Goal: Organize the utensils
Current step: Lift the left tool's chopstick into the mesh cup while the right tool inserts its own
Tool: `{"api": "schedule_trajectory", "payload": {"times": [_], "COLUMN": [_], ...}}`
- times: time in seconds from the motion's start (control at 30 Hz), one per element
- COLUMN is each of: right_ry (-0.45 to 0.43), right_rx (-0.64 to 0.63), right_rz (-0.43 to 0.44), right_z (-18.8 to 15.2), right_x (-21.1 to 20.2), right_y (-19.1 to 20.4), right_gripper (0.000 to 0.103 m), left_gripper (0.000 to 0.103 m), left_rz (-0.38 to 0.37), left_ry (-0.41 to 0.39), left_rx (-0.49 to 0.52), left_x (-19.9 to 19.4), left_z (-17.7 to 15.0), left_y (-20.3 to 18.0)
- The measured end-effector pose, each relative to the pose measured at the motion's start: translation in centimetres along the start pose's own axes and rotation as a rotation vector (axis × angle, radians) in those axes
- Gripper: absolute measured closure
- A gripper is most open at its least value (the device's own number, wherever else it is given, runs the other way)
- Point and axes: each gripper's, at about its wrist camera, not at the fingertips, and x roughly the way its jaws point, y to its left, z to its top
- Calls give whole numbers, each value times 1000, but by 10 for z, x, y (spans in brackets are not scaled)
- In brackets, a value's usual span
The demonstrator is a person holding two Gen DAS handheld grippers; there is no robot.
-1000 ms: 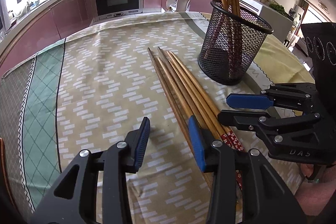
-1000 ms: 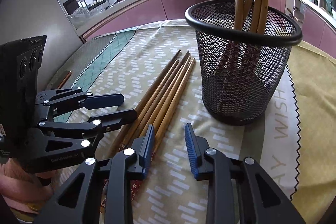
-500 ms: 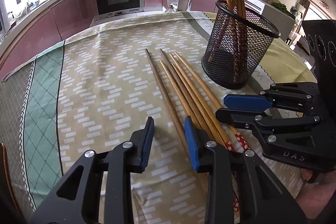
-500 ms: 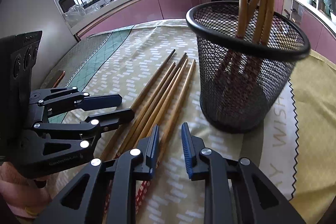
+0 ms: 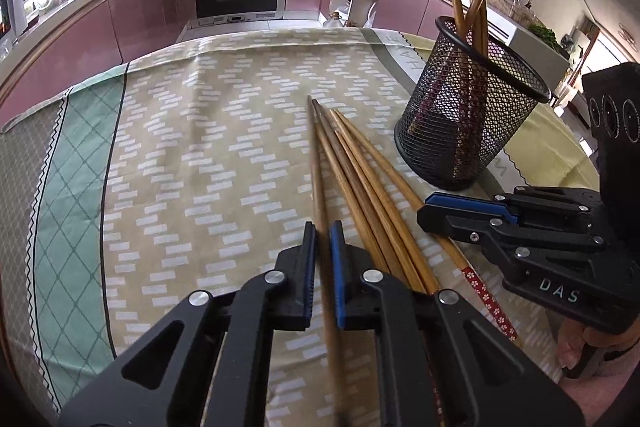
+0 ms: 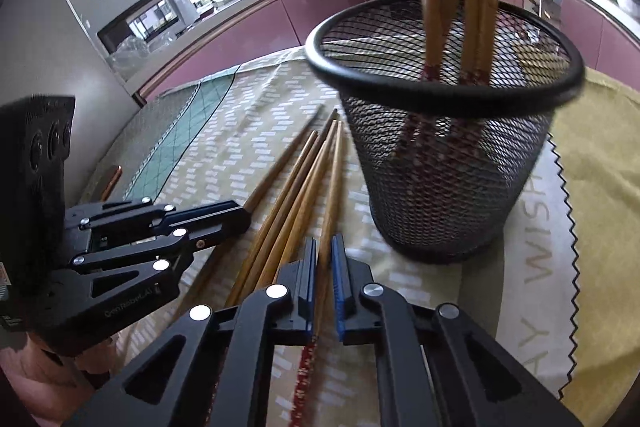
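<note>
Behind both grippers' fingers (image 5: 308,259), gripped chopsticks' (image 6: 334,195) lower ends hide.

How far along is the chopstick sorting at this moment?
Done: several chopsticks stand in the mesh holder. In hand: the left gripper is shut on the leftmost chopstick and the right gripper on the rightmost chopstick. Left: three more chopsticks lie between them on the tablecloth.

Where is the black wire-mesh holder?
The black wire-mesh holder stands upright at the right in both views, on the patterned tablecloth, beside the loose wooden chopsticks.
</note>
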Motion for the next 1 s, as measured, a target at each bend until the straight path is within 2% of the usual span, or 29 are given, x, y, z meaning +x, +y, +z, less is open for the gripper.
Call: {"api": "schedule_trajectory", "payload": {"times": [0.1, 0.23, 0.33, 0.5, 0.8, 1.0], "right_ry": [-17, -22, 3, 55, 58, 48], "right_rx": [13, -31, -69, -114, -127, -114], "right_rz": [16, 52, 68, 46, 17, 24], "right_z": [-1, -4, -8, -11, 0, 1], "right_x": [-9, -21, -22, -13, 0, 1], "right_y": [-4, 0, 2, 9, 12, 10], "right_gripper": [97, 97, 97, 95, 93, 97], "left_gripper": [95, 95, 95, 95, 88, 89], "left_rz": [-10, -32, -36, -43, -40, -30], "left_ry": [-9, -21, -9, 18, 26, 23], "left_rx": [-12, 1, 21, 56, 76, 76], "left_x": [-6, -16, -19, -17, -2, 6], "left_z": [-3, -8, -15, -24, -8, 1], "left_y": [2, 1, -3, -8, -3, -4]}}
